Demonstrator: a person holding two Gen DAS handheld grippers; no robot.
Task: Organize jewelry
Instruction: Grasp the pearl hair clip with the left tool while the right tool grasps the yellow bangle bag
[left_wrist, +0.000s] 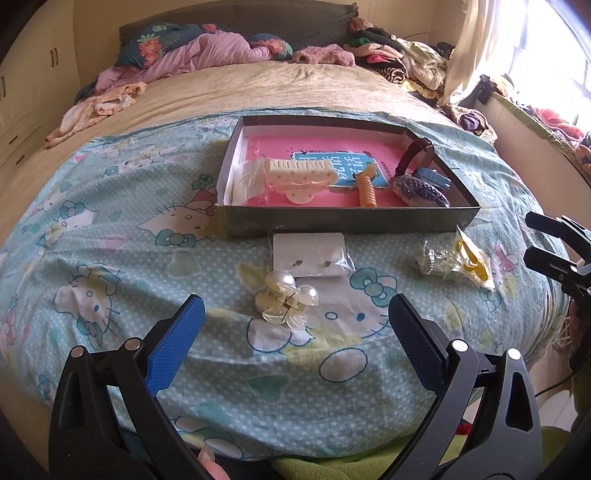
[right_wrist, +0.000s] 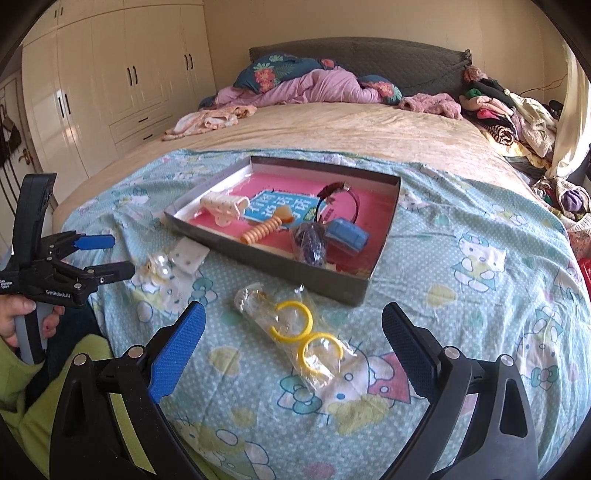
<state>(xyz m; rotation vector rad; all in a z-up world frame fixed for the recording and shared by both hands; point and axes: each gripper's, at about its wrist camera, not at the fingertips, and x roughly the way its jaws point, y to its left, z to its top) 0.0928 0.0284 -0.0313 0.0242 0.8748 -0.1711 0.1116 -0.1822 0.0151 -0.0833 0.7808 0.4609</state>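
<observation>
- The left tool (left_wrist: 295, 314) is held wide open and empty above the bedspread (left_wrist: 147, 258), with the clear hair claw (left_wrist: 286, 301) lying just ahead between its blue pads.
- Just beyond the claw, an earring card (left_wrist: 310, 254) in a plastic sleeve is seen, close to the near wall of the shallow box (left_wrist: 343, 220), where several pieces are already gathered.
- The claw is judged the likely next pick; it should be straddled squarely and gripped across its body, since smooth plastic may slip.
- The right tool (right_wrist: 293, 326) is likewise open and empty, poised over the bagged yellow hoops (right_wrist: 306, 332); the bag should be pinched where a hoop stiffens it.
</observation>
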